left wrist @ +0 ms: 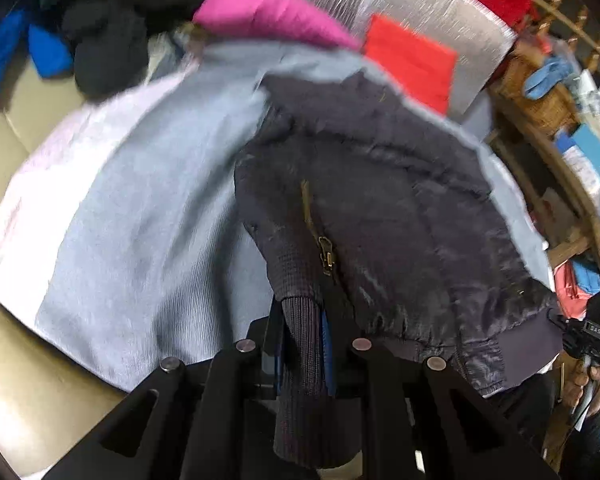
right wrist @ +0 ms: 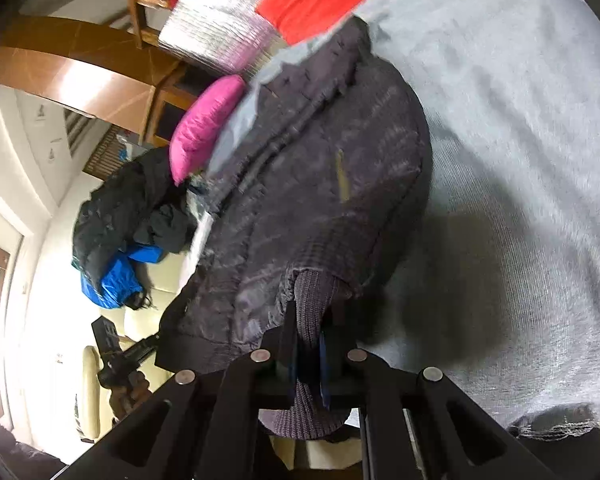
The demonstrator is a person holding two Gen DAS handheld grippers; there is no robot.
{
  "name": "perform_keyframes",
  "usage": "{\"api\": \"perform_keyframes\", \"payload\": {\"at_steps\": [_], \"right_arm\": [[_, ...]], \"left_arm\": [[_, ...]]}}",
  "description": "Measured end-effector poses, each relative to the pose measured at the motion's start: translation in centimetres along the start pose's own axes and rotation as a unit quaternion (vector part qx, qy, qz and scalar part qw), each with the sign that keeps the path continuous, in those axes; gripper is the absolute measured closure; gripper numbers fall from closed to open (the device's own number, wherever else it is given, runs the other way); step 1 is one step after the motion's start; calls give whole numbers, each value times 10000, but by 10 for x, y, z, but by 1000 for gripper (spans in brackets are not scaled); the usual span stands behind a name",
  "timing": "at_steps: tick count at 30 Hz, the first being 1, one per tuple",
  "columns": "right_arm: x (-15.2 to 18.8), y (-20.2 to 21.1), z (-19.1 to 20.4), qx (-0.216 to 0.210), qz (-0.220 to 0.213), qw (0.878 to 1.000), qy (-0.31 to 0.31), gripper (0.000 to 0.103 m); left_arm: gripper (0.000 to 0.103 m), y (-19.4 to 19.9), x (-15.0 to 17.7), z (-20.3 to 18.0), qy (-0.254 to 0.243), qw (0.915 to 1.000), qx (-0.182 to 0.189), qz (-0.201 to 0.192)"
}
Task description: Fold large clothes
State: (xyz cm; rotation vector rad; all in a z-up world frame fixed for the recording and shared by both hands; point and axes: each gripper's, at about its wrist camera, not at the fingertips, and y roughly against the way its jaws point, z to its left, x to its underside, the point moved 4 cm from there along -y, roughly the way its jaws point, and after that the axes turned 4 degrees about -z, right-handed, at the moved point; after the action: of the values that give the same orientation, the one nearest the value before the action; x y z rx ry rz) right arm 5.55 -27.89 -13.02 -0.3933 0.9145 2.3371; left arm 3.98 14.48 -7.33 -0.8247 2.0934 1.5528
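A dark padded jacket (left wrist: 380,184) lay on a grey blanket (left wrist: 140,220), stretching away from both grippers. The left gripper (left wrist: 304,344) was clamped on a ribbed knit cuff (left wrist: 300,320); the right gripper (right wrist: 310,344) likewise pinched ribbed knit (right wrist: 312,296). The jacket's long axis ran forward from the grippers toward a pink garment (left wrist: 260,12), zipper (left wrist: 326,256) near the left one.

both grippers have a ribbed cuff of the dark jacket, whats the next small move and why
Probably carry both cuffs inward across the dark jacket and lay them on its body. The left gripper and right gripper are each shut on a ribbed cuff, and the jacket lies on the grey cloth, so folding in the sleeves looks like the next step.
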Motion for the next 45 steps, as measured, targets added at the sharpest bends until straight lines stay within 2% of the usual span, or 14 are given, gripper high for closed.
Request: {"api": "perform_keyframes", "payload": {"at_steps": [2,5,6,11,14,16,18,22,27,33,36,38,41,45], "right_arm": [[-3,4,5,-54,-95,9999,80,94],[-1,-7,-6,17,67,10000,-15,94],[1,-10,-11,10,117,9999,-93,94],[-6,4,5,-127,-88,9998,117,94],[-11,-6,-1,-83,17,9999,89,94],[-14,-11,-2,-157,59,9999,20,94],[-24,-9,8,-271,-19,9996,124,94],[-72,-8,32,-660,-375,9969,198,94],[-157,-18,64,-972,-932,9902,370,94],[-265,-59,88,-674,-1312,9878,501,95],[-310,-95,83,-424,-1349,9892,376,95],[-328,-121,72,-138,-1314,9908,283,94],[-348,-156,54,114,-1216,9925,96,95],[-367,-176,39,200,-1191,9927,47,95]], "left_arm": [[87,-2,-2,-1,-36,10000,-16,-50],[87,-24,8,6,-31,9991,-182,390],[87,-23,10,5,-43,9990,-194,397],[87,-2,-3,-1,-25,10000,28,-42],[87,-20,-2,5,20,9995,-51,322],[87,-18,-12,2,-12,9997,51,244],[87,-8,-36,-7,-94,9997,238,-49],[87,-5,-104,-19,52,9963,632,-581],[87,-31,-187,-19,362,9920,739,-954],[86,-91,-270,-18,423,9923,419,-1083],[85,-142,-295,-13,522,9942,158,-924],[85,-184,-306,-8,689,9948,-57,-750],[85,-222,-309,-9,629,9961,-274,-563],[85,-245,-320,-3,735,9955,-141,-577]]}}
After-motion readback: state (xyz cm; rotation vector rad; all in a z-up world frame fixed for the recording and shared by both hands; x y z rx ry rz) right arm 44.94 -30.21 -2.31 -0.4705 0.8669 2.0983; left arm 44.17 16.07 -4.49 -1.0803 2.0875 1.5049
